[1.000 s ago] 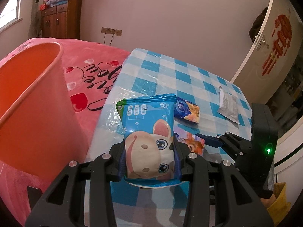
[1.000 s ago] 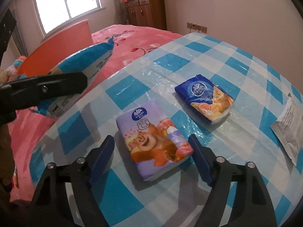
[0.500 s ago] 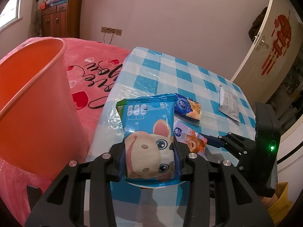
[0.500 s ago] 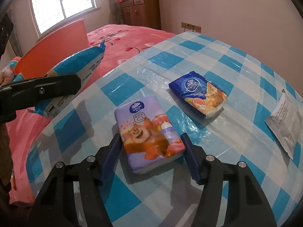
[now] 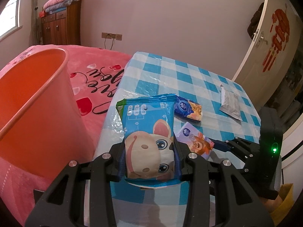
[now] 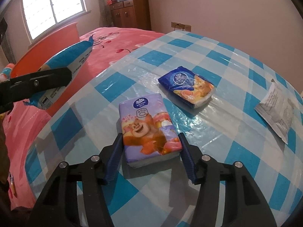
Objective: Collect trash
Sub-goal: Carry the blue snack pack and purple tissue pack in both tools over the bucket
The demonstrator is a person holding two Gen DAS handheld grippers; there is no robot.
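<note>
My left gripper (image 5: 149,160) is shut on a blue cartoon wipes pack (image 5: 148,138) and holds it above the table's left edge, right of an orange bin (image 5: 32,102). My right gripper (image 6: 151,151) has closed on a purple tissue pack (image 6: 147,126) that lies on the checked table (image 6: 217,136); both blue pads touch its sides. The purple pack (image 5: 197,141) and right gripper (image 5: 227,145) also show in the left wrist view. The held wipes pack (image 6: 66,64) shows in the right wrist view.
A dark blue tissue pack (image 6: 187,86) lies beyond the purple one. A grey sachet (image 6: 276,109) lies at the table's right. A pink bed (image 5: 98,79) lies left of the table, behind the bin. A wooden cabinet (image 5: 60,28) stands at the back wall.
My right gripper moved forward around the purple tissue pack and closed from wide open onto its sides. My left gripper with the wipes pack shifted slightly; the bin appears a little farther left.
</note>
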